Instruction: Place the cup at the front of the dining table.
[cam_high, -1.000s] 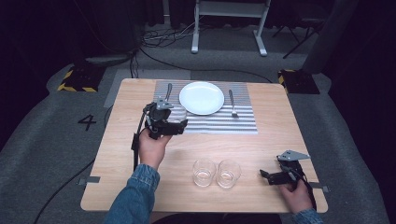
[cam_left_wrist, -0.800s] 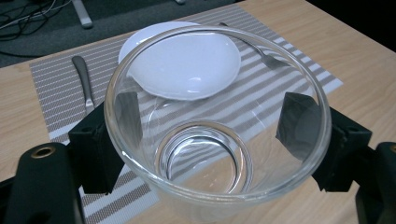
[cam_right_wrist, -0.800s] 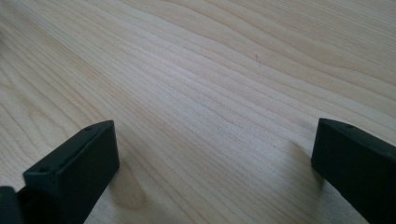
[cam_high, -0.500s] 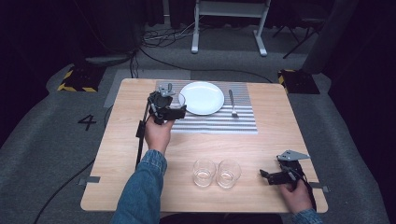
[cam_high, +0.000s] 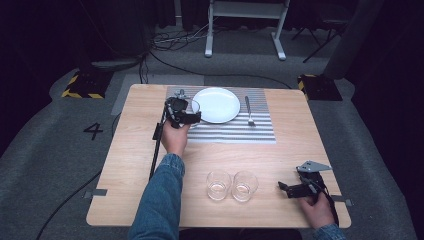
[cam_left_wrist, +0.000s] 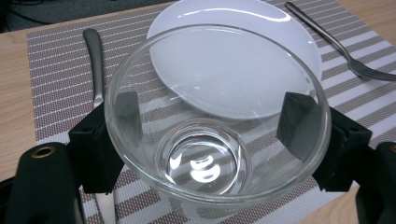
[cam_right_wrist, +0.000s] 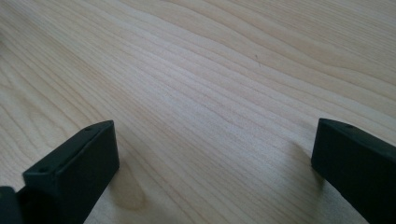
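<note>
Left tongs (cam_left_wrist: 205, 140), clamping a glass (cam_left_wrist: 217, 112), have carried it to the plate's (cam_high: 220, 102) nine o'clock, ready to set down.

Glass (cam_left_wrist: 215, 121) apparently hides the knife's (cam_left_wrist: 95, 56) blade.

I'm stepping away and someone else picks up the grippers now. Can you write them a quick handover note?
Left gripper: shut on a clear glass, held over the striped placemat by the white plate, not yet set down.
Right gripper: open, holding nothing, low over the bare table at the near right.
Knife lies left of the plate, fork right of it.
Two more glasses stand side by side at the near edge.
Left: probably set this glass down at the place setting.
</note>
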